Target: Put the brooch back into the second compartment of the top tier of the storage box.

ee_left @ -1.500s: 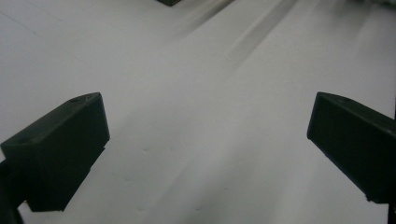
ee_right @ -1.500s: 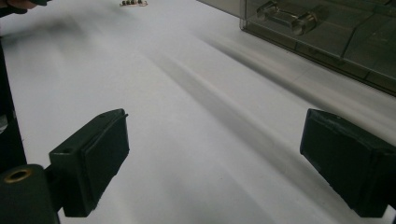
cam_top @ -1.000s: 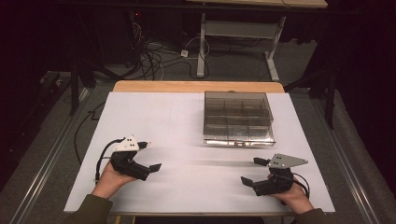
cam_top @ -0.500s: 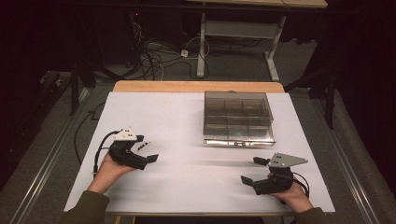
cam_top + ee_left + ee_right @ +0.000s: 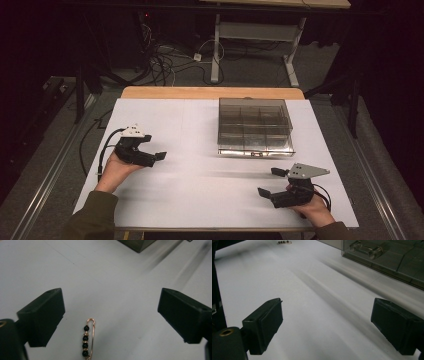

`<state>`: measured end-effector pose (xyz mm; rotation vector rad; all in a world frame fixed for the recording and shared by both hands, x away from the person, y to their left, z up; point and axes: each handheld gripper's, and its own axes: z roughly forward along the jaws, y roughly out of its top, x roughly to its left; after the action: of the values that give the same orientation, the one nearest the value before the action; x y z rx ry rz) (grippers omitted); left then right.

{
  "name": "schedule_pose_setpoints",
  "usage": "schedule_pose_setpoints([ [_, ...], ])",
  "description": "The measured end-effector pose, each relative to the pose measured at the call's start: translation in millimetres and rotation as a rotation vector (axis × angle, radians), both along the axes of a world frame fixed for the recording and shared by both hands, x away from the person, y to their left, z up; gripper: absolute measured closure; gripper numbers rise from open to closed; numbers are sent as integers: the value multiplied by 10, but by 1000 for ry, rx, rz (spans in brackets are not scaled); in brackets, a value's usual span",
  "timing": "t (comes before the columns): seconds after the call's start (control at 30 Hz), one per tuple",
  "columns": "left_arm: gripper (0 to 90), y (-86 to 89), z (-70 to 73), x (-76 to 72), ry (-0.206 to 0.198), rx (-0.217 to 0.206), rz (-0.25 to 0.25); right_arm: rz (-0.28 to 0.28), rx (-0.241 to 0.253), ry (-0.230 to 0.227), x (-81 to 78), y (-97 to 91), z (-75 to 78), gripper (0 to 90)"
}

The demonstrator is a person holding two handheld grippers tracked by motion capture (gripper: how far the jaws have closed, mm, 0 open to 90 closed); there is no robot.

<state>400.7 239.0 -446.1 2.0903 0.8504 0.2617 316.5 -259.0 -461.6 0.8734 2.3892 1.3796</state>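
The table [image 5: 200, 190] has a smooth, matt white top, like paper or plastic sheet. Along its far edge runs a strip of light brown wood [image 5: 212, 93]. Near the far right corner sits a box [image 5: 255, 125] of clear, smoky plastic, shiny and smooth. The pin [image 5: 88, 338] is thin, shiny, gold-coloured metal with glossy black beads. The left gripper [image 5: 159, 151] and right gripper [image 5: 270, 182] look like matt black plastic.
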Motion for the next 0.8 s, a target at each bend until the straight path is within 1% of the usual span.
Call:
schedule_pose_setpoints([
  [0.03, 133, 5, -7, 16, -1, -1, 0, 0, 0, -1, 2, -1, 0, 115],
  [0.07, 136, 8, -17, 27, 5, -1, 7, -1, -1, -2, 2, -1, 1, 115],
  [0.23, 161, 11, -87, 65, 12, 55, 38, 0, -1, -2, -1, -1, 1, 115],
  [0.3, 180, 14, -100, 77, 10, 62, 46, 1, 0, -2, -1, -2, 1, 116],
  [0.4, 210, 37, -119, 101, 24, 58, 52, 4, -3, -4, 0, 3, 1, 117],
  [0.43, 212, 43, -130, 109, 29, 55, 61, 4, -4, -4, -1, 3, 0, 117],
  [0.53, 252, 74, -148, 131, 47, 48, 61, 7, -5, -5, -4, 4, 1, 118],
  [0.7, 317, 107, -166, 135, 58, 55, 77, 3, -6, -7, -2, -3, 1, 119],
  [0.8, 376, 138, -176, 137, 67, 52, 85, 1, -6, -9, -1, -11, 2, 120],
])
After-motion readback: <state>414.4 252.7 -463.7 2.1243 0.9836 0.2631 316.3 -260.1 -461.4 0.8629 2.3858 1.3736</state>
